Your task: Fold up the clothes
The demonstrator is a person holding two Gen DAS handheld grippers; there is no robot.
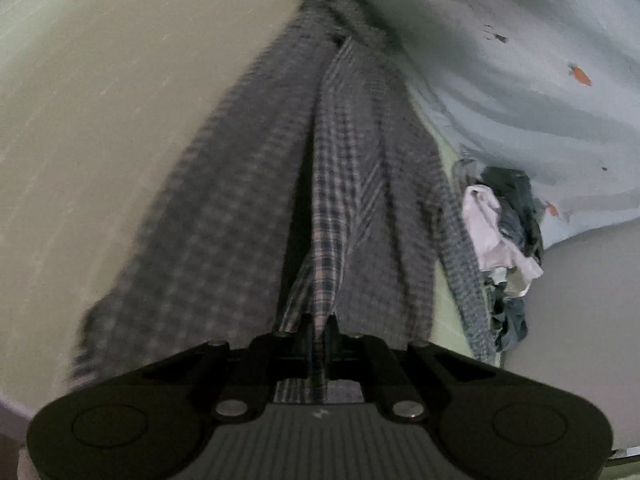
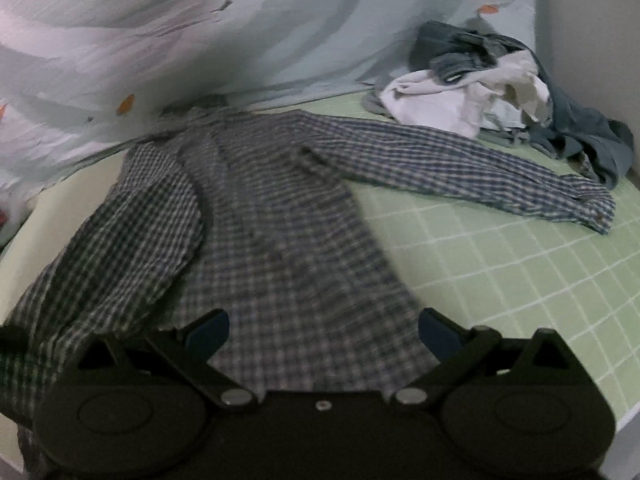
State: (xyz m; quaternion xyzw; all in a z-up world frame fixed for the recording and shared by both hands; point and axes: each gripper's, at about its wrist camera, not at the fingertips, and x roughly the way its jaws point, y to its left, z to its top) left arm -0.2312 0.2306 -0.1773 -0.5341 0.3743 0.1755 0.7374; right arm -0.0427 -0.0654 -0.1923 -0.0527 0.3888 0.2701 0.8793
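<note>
1. left wrist view: left gripper (image 1: 319, 326) is clenched on a fold of the plaid shirt (image 1: 352, 184). jaws sit almost together with checked cloth pinched between the fingertips and bunching behind them.
2. shirt runs taut in long pleats from the pinch up toward the far end under the pale blue sheet (image 1: 520, 92). reads as lifted and pulled, likely to carry one side across for a fold.
3. right wrist view: right gripper (image 2: 324, 330) is released, jaws spread wide, nothing between the blue pads (image 2: 212, 328). it hovers over the shirt hem, probably placed to take a second hold or pin the cloth flat.
4. same shirt (image 2: 280, 216) lies on the green grid mat (image 2: 500, 248), body roughly flat, one sleeve (image 2: 460, 168) stretched out to the right, the other doubled over at left. the outstretched sleeve is not yet tucked in, so the fold looks early.
5. unfolded pile, jeans (image 2: 580, 128) plus a white garment (image 2: 452, 100), sits at the mat's far right corner, near the sleeve cuff but not on the shirt. kept aside so the working area stays free.
6. risk, my read: a one-sided pull drags the whole shirt instead of folding it.
</note>
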